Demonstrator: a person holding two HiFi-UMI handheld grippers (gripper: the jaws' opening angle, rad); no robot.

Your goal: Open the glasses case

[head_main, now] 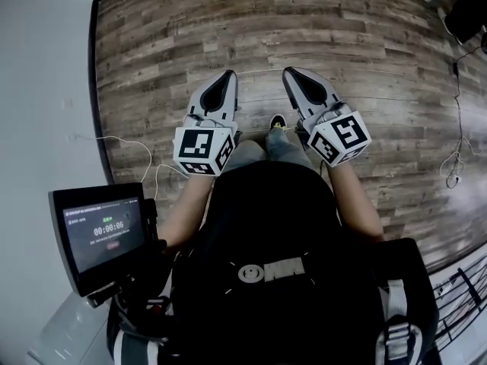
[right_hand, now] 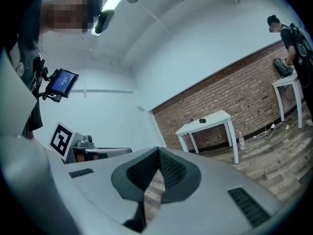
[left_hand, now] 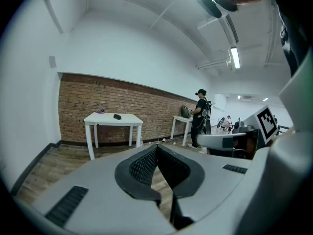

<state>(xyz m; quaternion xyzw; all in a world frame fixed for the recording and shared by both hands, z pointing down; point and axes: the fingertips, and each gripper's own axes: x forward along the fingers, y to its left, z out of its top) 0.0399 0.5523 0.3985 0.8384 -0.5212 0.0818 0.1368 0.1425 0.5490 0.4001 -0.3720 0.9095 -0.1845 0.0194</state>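
At the far left of the head view a small screen (head_main: 103, 234) sits on a mount by the person's side, and just right of it the left forearm (head_main: 185, 204) reaches forward over the wooden floor (head_main: 342, 29). It carries the left gripper (head_main: 227, 75), which points ahead and slightly down, its marker cube (head_main: 202, 149) near the wrist. The left gripper's jaws are pressed fully together with nothing between them. Only floor boards show through the gap behind the pads. Beside it, a little apart and roughly parallel, the right gripper (head_main: 290, 72) is held out on the right forearm (head_main: 359, 200) at about the same height. Its jaws are likewise closed tight and empty. A shoe tip (head_main: 278, 119) shows on the floor between the two grippers. In the left gripper view a white counter (left_hand: 131, 119) stands well ahead against a brick wall (left_hand: 73, 102). On its top lie a small purple thing (left_hand: 100, 111) and, to the right of it, a small dark case (left_hand: 117, 116) — seemingly the glasses case, though too far off to tell whether it is open or closed. Neither gripper is near it. Further right another person (left_hand: 200, 119) stands at a second white table (left_hand: 179, 120) that bears a bag (left_hand: 185, 111).
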